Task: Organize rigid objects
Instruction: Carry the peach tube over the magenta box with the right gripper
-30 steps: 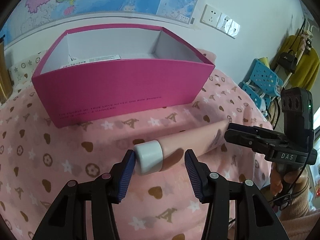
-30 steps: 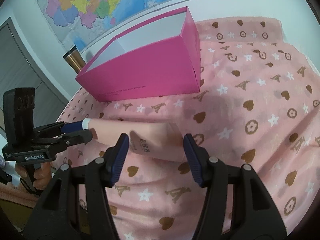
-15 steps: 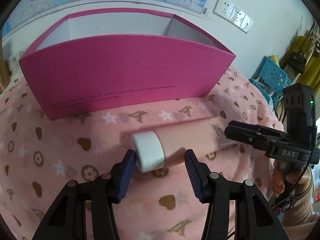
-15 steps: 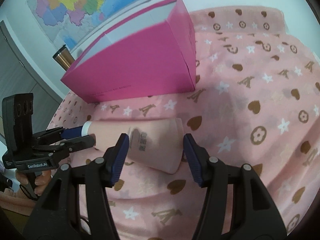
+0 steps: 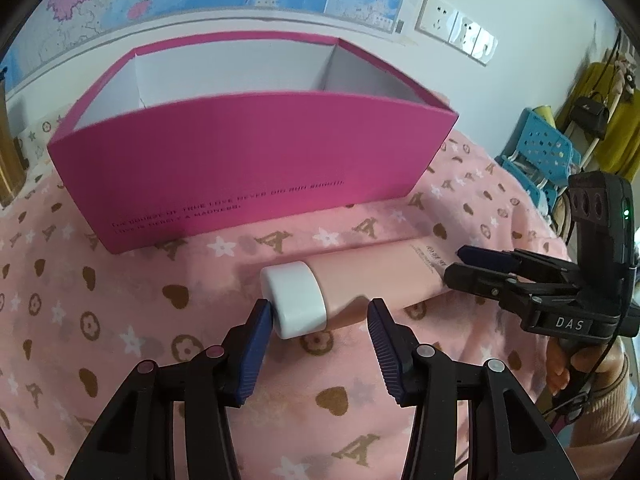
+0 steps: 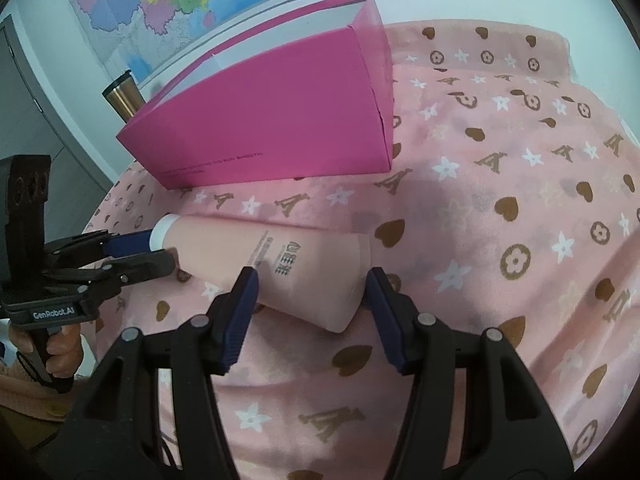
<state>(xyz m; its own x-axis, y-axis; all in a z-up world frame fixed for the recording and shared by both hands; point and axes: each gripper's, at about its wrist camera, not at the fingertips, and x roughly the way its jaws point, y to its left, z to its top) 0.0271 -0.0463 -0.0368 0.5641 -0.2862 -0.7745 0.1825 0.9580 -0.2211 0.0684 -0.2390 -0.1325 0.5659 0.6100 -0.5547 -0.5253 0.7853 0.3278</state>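
On the pink patterned cloth (image 5: 120,288) covering the surface, just in front of the open magenta box (image 5: 256,152), lies a pink cosmetic tube (image 5: 372,276) with a white cap (image 5: 294,300).

Left hand-held gripper (image 5: 318,344): jaws apart, straddling the cap end. Left pad looks to be touching or nearly touching the cap; right pad stands clear of the tube body. No clamp yet. Jaws have just been closing slightly, with the cap between them.

Right hand-held gripper (image 6: 310,316): jaws apart around the flat crimped tail of the tube (image 6: 280,268). Pads sit beside the tube walls; cannot tell whether either one presses. Reads as bracketing, not a firm grip.

Step in hand (judgement): two-ended pickup of the tube for transfer into the box. To do it well, close the left jaws squarely on the rigid cap, not the soft shoulder, and seat the right jaws across the wide tail. Lift both ends together and level, high enough to clear the box's near wall.

Orientation: tube lies flat, long axis roughly parallel to the box's near wall. Cap points toward the left hand-held gripper's side, tail toward the right. Printed text faces up.
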